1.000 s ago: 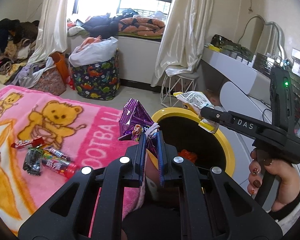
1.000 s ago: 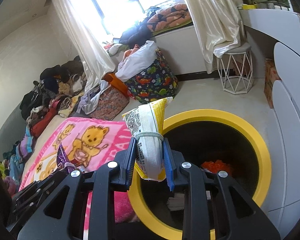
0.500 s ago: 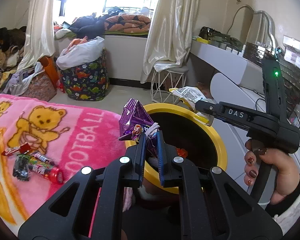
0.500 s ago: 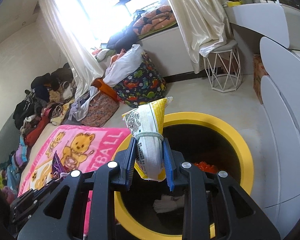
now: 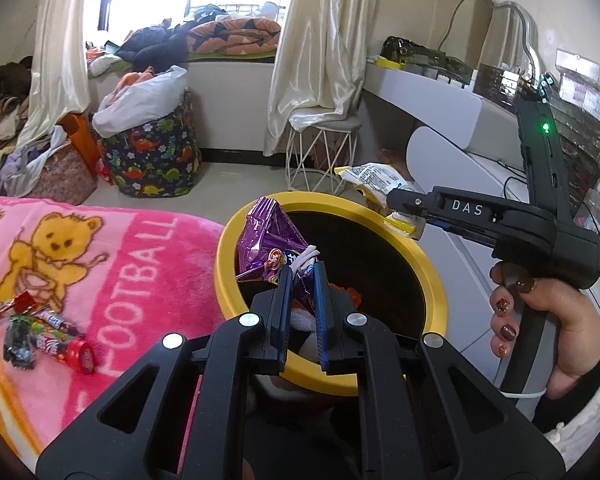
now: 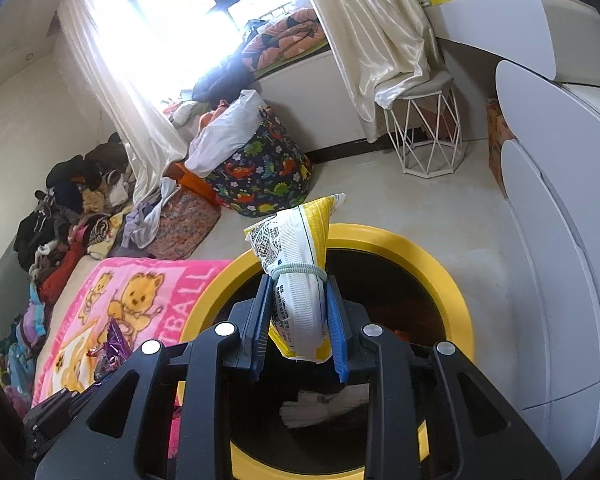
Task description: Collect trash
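Both tongs have moved over the bin, left clamping the purple wrapper, right the white packet, ready to drop.

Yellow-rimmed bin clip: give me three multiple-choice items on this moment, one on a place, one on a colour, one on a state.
1. Where do the leftover candy wrappers lie?
A. on the pink blanket
B. on the white stool
C. inside the bin

2. What colour is the snack bag in the left gripper?
A. green
B. purple
C. orange

3. What is the state of the right gripper?
A. open and empty
B. open above a bag
C. shut on a white and yellow bag

Answers:
1 A: the wrappers rest on the pink blanket, beside the bear print.
2 B: the foil bag between the left jaws is purple, held over the bin.
3 C: the right jaws press both sides of the white and yellow bag, which stands above the bin's opening.
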`<action>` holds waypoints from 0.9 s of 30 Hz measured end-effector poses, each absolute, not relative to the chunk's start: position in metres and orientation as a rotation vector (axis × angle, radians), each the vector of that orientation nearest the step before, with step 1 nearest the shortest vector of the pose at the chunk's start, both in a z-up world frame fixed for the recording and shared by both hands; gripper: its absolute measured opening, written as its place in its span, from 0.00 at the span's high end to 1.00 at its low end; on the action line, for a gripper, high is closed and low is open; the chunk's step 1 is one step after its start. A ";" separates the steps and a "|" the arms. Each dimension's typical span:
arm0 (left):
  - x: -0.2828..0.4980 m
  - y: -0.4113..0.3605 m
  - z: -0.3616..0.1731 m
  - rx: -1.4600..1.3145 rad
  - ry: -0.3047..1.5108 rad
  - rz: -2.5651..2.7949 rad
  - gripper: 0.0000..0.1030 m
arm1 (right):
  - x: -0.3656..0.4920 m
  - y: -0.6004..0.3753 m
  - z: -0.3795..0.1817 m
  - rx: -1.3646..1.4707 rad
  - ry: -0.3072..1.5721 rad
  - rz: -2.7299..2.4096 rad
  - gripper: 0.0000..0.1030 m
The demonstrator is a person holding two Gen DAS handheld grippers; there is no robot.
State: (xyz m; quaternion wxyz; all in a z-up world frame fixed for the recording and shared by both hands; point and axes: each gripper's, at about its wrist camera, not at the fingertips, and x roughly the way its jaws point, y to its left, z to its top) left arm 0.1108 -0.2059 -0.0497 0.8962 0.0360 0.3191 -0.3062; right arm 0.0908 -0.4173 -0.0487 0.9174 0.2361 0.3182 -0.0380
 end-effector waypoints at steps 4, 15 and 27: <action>0.112 -0.213 -0.055 0.088 0.668 -0.649 0.94 | 0.090 -0.423 -0.053 0.497 0.661 -0.087 0.76; 0.123 -0.231 -0.071 0.110 0.705 -0.680 0.94 | 0.090 -0.436 -0.062 0.531 0.682 -0.119 0.76; 0.149 -0.247 -0.086 0.102 0.764 -0.647 0.70 | 0.094 -0.441 -0.070 0.555 0.706 -0.102 0.66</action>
